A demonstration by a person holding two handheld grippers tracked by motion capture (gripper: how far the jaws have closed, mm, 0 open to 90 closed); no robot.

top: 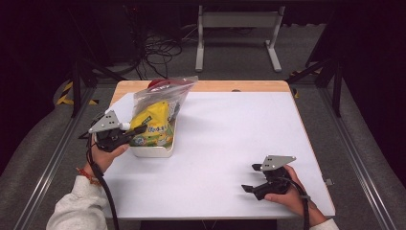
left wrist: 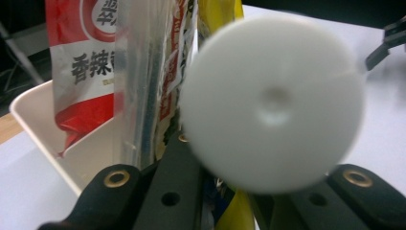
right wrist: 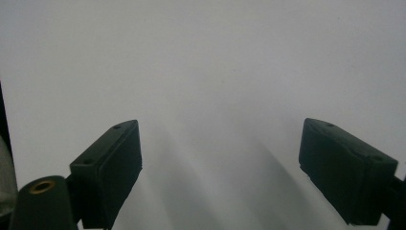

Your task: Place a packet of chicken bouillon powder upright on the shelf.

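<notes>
White and round, a blurred plastic disc (left wrist: 272,103) sits clamped in the left tongs (top: 125,132), just in front of a cream tub (top: 152,151). Snack packets, one yellow (top: 152,122) and one red (left wrist: 86,67), plus a clear bag (top: 160,93), stand in that tub. Well apart, the right tongs (top: 253,178) gape wide, holding nothing, over the white counter (top: 230,129).

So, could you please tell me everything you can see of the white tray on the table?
The white tray is a small, rectangular, plastic-looking bin with rounded corners and plain walls. It sits flat on the white table, near its left edge. Snack packets stand upright inside it: a yellow bag and a clear bag rising well above its rim.
</notes>
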